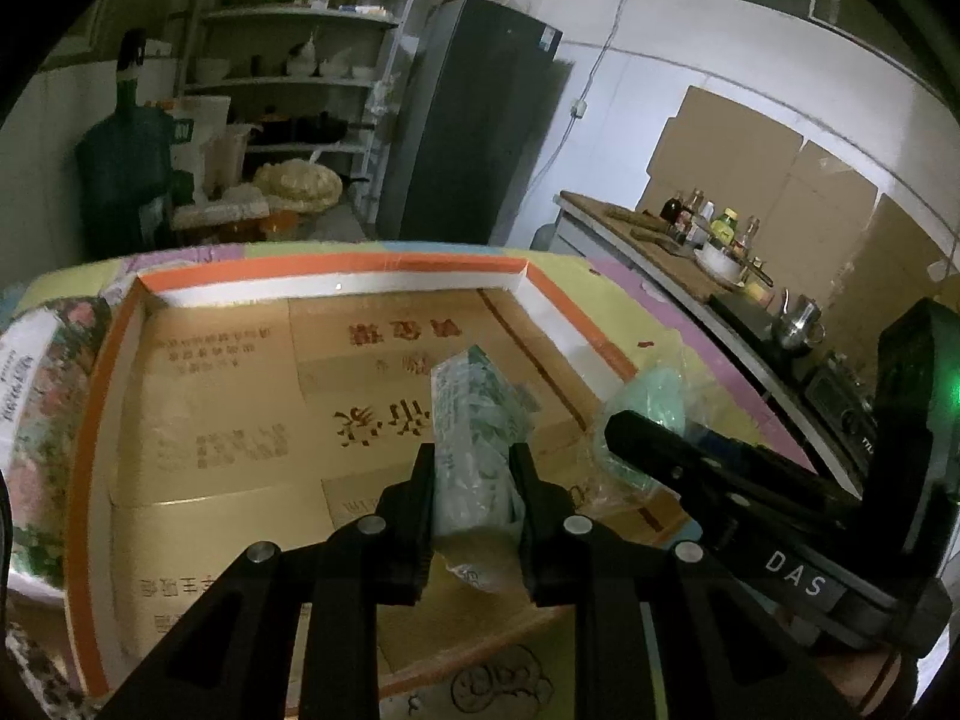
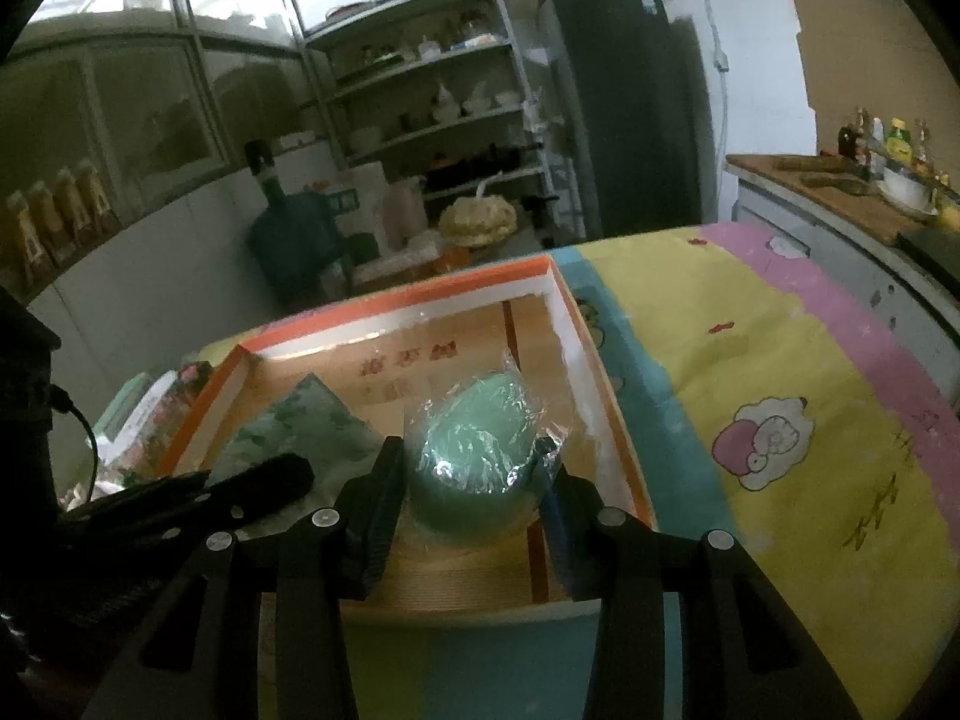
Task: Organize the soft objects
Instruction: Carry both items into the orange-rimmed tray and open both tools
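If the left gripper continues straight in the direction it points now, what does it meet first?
Probably the cardboard floor of the orange-rimmed box, as the left gripper, shut on a green-patterned packet, points down into it. Depth is unclear.

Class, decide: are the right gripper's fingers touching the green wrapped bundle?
Touching. The right wrist view shows both fingers pressed against the green wrapped bundle over the orange-rimmed box.
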Tool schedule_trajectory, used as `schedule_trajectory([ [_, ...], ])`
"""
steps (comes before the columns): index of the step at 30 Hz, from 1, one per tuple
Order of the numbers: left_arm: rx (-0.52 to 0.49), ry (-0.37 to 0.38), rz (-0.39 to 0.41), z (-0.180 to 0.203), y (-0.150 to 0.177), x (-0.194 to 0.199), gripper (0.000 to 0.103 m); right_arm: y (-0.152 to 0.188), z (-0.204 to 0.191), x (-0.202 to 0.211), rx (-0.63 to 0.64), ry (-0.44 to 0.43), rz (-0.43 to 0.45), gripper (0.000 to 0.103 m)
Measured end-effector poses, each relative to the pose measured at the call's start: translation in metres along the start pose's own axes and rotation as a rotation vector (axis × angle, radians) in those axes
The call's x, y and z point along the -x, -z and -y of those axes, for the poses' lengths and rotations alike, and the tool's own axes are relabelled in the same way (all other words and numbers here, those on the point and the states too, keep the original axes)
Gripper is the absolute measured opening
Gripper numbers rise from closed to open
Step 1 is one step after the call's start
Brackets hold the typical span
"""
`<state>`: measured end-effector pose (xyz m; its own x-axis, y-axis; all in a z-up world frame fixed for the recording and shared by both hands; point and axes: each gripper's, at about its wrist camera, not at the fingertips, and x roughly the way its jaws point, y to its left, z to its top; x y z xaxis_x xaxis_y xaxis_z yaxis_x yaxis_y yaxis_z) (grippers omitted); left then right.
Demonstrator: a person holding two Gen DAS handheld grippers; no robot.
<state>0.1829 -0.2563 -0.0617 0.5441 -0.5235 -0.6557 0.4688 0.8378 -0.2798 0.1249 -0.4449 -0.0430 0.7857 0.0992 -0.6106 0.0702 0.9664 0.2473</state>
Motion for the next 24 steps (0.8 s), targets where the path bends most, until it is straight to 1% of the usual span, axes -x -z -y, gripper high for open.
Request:
schedule_trajectory([
  [3,0.009,0.002,-0.023,-0.004,0.001,-0.008,0.023,0.0,0.001,-0.005,-0.006,-0.004,-0.027,0.044],
  [5,0.013,0.004,-0.023,-0.006,0.001,-0.009,0.024,0.0,0.001,-0.008,-0.008,-0.008,-0.041,0.044],
  [8,0.007,-0.001,-0.025,-0.005,0.002,-0.01,0.028,-0.001,0.001,-0.012,-0.01,-0.015,-0.058,0.047],
  [10,-0.001,-0.017,-0.025,-0.005,0.001,-0.01,0.039,-0.001,0.002,-0.012,-0.012,-0.018,-0.061,0.048],
  [13,-0.005,-0.038,-0.019,-0.006,0.001,-0.01,0.053,-0.001,0.003,-0.013,-0.015,-0.014,-0.06,0.049],
  [14,0.0,-0.039,-0.012,-0.007,0.0,-0.009,0.054,-0.002,0.003,-0.013,-0.019,-0.015,-0.059,0.05],
  [16,0.005,-0.042,0.002,-0.008,0.0,-0.005,0.056,-0.003,0.004,-0.013,-0.022,-0.018,-0.054,0.055],
  [20,-0.001,-0.057,0.028,-0.008,0.001,0.001,0.059,-0.002,0.002,-0.012,-0.021,-0.022,-0.046,0.057],
  [22,-0.007,-0.072,0.046,-0.007,0.001,0.006,0.061,-0.002,0.002,-0.011,-0.021,-0.024,-0.036,0.059],
  [24,-0.016,-0.087,0.068,-0.006,0.001,0.013,0.061,-0.001,0.002,-0.008,-0.022,-0.025,-0.024,0.06],
])
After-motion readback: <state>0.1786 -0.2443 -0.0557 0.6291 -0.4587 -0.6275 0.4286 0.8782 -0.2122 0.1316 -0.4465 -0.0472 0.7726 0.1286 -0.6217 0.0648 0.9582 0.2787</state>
